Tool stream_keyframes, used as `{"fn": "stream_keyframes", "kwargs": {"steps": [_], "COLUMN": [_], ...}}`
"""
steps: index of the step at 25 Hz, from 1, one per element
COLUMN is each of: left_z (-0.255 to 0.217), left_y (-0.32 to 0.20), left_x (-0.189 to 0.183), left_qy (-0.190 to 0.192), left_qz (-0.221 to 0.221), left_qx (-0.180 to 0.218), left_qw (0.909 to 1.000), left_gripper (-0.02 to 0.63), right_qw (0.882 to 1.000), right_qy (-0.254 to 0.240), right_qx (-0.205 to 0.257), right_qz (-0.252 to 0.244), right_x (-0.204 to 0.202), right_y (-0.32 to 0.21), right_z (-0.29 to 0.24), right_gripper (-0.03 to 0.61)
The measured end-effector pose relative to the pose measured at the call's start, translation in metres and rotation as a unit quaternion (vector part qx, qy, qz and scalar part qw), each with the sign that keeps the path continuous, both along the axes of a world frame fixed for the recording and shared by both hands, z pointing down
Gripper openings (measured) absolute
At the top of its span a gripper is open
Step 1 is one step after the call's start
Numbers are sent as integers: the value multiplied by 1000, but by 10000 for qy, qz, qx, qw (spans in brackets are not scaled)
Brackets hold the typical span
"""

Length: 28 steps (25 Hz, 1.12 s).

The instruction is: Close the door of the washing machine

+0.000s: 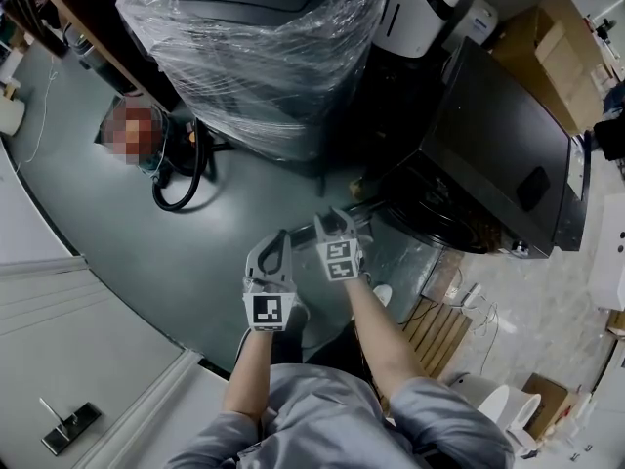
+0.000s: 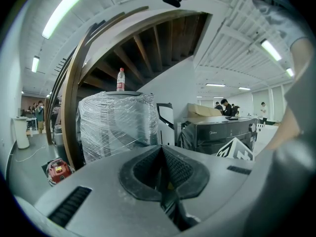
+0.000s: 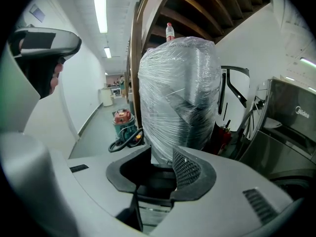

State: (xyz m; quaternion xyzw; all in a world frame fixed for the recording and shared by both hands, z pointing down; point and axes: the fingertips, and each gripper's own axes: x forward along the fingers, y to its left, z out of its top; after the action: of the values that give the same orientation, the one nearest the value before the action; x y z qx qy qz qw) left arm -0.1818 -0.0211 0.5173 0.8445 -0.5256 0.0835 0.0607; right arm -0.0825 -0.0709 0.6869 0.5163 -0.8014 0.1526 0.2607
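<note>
The black washing machine (image 1: 498,154) stands at the right, its front (image 1: 430,213) turned toward me and partly covered in plastic film. From here I cannot tell how its door stands. The same machine shows right of centre in the left gripper view (image 2: 222,132) and at the right edge of the right gripper view (image 3: 291,127). My left gripper (image 1: 280,240) is held in the air with its pads (image 2: 173,169) pressed together and nothing between them. My right gripper (image 1: 338,221) is a little ahead, closer to the machine, open and empty (image 3: 157,169).
A tall appliance wrapped in clear film (image 1: 264,47) stands ahead, with a bottle (image 3: 170,32) on top. A red vacuum with a hose (image 1: 156,149) lies on the floor at the left. Cardboard boxes (image 1: 552,47) are behind the machine, and a wooden pallet (image 1: 439,330) is at the lower right.
</note>
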Motion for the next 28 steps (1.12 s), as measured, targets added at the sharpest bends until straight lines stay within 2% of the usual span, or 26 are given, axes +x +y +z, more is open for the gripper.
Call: {"fn": "stream_keyframes", "kwargs": {"steps": [12,16,28], "left_z": [7,6,2], "left_y": [-1,-3,-8], "left_x": [-17,-20,-6], "left_qy": [-81,-86,-61], "left_qz": [-127,-148,-34], "left_qx": [-117,-103,-54], "left_qw": [9998,9998,10000], "left_gripper": [0,0,0], "right_qw": [9994,9993,9997], "right_qy": [-21,-80,-20], "right_qx": [-246,-196,-195], "right_qz": [252,314,142], "right_x": [-4,-7,-6], "right_y": [-26,-30,-13], "right_z": [8,1,2], "right_gripper": [129,129,129]}}
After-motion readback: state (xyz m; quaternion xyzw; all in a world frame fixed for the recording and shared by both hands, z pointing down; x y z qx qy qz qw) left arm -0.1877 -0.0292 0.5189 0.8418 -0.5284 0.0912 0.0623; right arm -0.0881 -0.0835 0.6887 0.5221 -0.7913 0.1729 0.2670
